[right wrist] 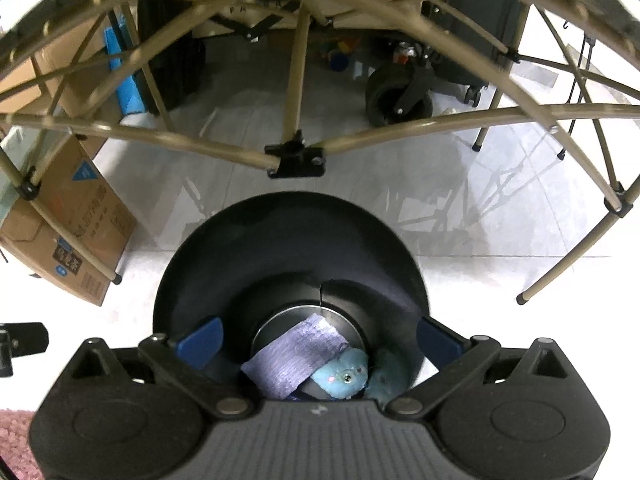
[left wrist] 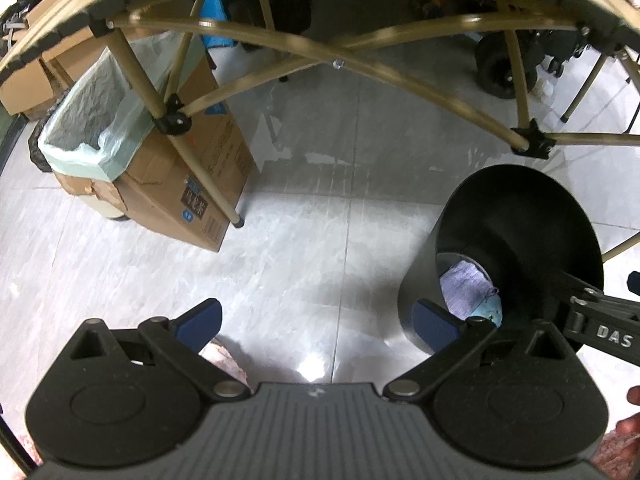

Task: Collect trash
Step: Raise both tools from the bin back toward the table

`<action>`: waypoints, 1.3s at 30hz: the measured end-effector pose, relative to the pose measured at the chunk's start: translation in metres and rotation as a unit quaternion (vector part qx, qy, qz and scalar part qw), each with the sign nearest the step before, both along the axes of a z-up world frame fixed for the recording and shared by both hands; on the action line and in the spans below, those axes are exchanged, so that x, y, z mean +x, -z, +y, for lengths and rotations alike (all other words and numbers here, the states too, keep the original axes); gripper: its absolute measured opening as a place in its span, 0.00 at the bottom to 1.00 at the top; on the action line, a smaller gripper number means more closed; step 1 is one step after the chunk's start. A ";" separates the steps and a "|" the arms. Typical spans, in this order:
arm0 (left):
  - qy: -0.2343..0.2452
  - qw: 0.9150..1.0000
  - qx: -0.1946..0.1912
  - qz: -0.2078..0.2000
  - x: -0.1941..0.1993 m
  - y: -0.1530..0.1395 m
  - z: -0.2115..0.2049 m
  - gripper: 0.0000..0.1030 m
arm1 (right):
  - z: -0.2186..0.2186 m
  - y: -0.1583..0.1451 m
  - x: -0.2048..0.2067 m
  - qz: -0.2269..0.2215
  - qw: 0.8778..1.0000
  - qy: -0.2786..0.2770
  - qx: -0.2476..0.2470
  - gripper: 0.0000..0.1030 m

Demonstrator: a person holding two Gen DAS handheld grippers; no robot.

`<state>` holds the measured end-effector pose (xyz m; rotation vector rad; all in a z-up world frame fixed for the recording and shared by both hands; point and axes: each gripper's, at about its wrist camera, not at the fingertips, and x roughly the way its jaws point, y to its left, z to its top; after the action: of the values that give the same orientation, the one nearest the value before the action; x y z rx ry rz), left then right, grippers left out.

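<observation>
Trash: a purple cloth (right wrist: 298, 354) and a light blue item (right wrist: 344, 376) are lying inside the black bin (right wrist: 192, 280) on the floor
Right hand-held gripper (right wrist: 318, 340): spread, holding nothing, hovering directly above the bin opening
Left hand-held gripper (left wrist: 318, 320): spread, empty; the bin is sitting to its right
Nearer: the right one

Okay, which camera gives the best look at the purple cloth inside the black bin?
The right wrist view: it looks straight down into the black bin, so the purple cloth shows nearly whole, lying beside a light blue item. The left wrist view sees the bin from the side, its wall hiding part of the cloth.
</observation>
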<state>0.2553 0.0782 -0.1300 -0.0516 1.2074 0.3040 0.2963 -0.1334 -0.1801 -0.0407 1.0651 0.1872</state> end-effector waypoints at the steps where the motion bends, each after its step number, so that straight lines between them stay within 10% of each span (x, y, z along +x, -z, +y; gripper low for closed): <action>1: 0.002 1.000 0.002 -0.005 -0.001 -0.002 -0.001 1.00 | -0.004 -0.004 -0.002 -0.004 1.000 0.002 0.003 1.00; 17: 0.039 0.993 0.011 -0.113 -0.027 -0.047 -0.028 1.00 | -0.048 -0.062 -0.042 -0.089 0.995 0.003 0.048 1.00; 39: 0.053 0.962 0.036 -0.264 -0.010 -0.133 -0.048 1.00 | -0.068 -0.168 -0.046 -0.257 0.963 -0.001 0.082 1.00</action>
<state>0.2449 0.0300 0.0028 -0.0031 0.6654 0.2214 0.2504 -0.2018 -0.0122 0.0574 0.5289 0.2491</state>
